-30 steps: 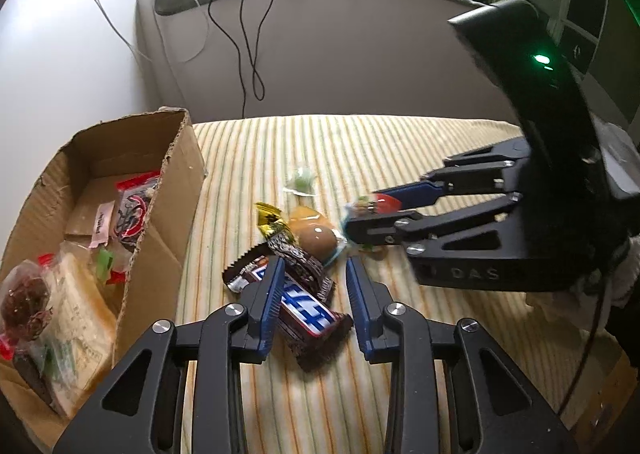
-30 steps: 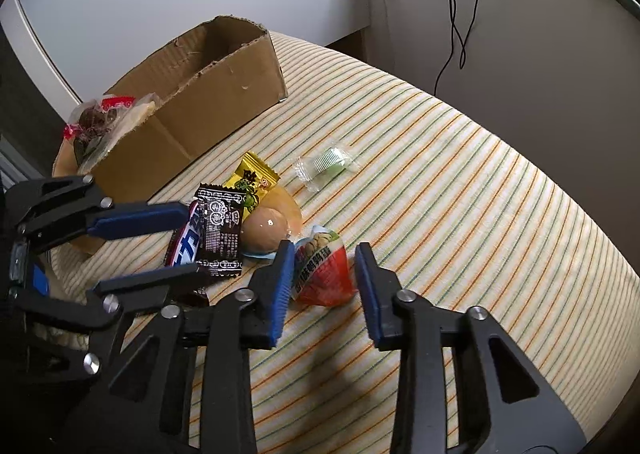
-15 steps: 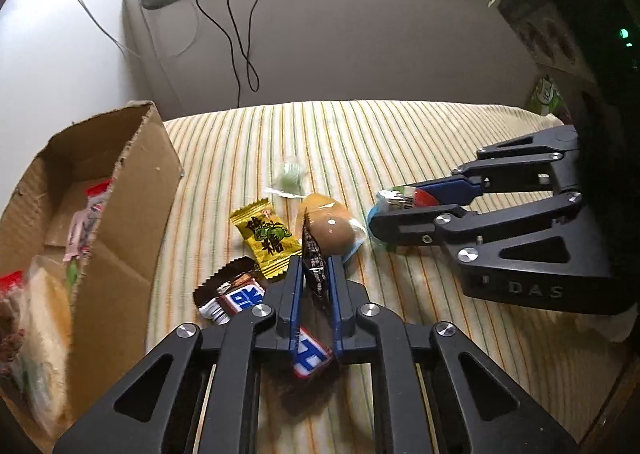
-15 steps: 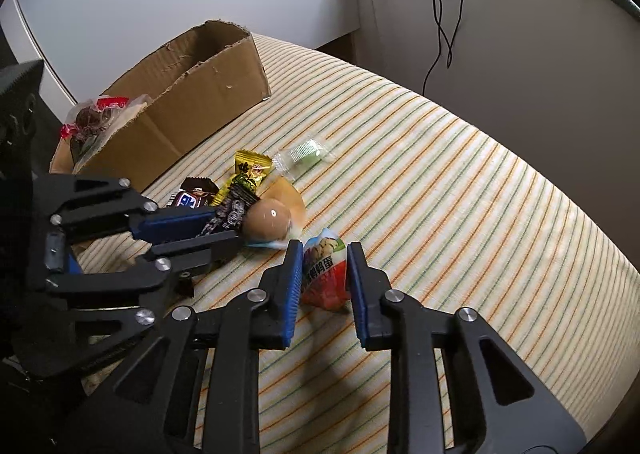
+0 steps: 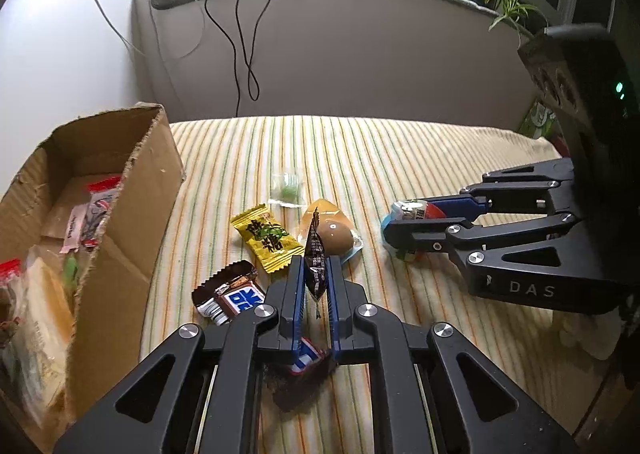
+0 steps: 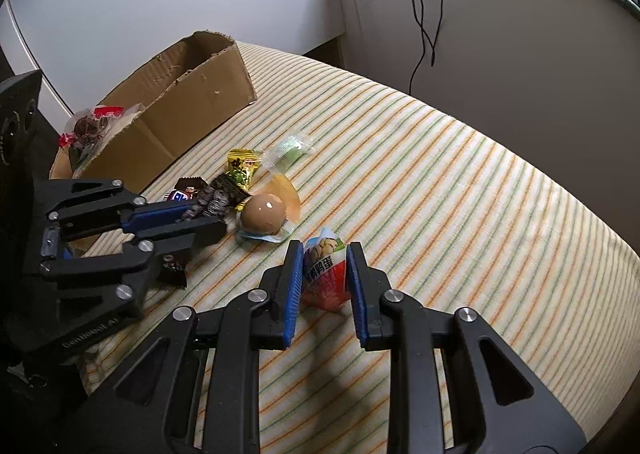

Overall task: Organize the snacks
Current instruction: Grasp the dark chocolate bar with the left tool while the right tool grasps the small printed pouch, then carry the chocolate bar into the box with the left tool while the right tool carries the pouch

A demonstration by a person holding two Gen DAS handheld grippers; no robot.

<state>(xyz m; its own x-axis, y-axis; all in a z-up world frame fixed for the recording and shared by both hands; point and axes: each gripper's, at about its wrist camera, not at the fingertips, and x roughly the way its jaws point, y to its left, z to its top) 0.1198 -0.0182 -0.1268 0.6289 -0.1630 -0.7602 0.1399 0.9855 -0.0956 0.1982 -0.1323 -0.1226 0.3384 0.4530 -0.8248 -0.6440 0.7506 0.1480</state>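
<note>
Striped cloth [image 5: 400,157] in cream, orange and green covers the table under both tongs. The left tongs [image 5: 315,274] are clenched on a dark snack packet [image 5: 314,254], which stands on edge between the blue pads and pokes out past the tips. Under the left tongs lies a chocolate bar [image 5: 236,296] with blue and white lettering, one end sticking out to their left and the other showing below the fingers. Just ahead and a little left of the tips lies a yellow candy [image 5: 266,236]; straight ahead, touching distance from the packet's tip, sits a brown egg in clear wrap [image 5: 334,236] on an orange-tinted wrapper. Farther ahead lies a small green sweet in clear wrap [image 5: 288,187].

The right tongs [image 6: 325,274] grasp a red and white egg packet [image 6: 324,274], its printed top rising above the blue pads [image 6: 294,282]; whether it rests on the cloth or hangs just above it cannot be told. From the right view, the brown egg [image 6: 264,213] sits just ahead and left of these tips, with the left tongs [image 6: 208,219] beside it and the yellow candy [image 6: 242,169] and green sweet [image 6: 288,147] beyond.

A cardboard box [image 5: 132,189] stands open to the left of the left tongs, well left of the right ones [image 6: 192,101]. Inside it are several bagged snacks [image 5: 36,306], one with a red edge
</note>
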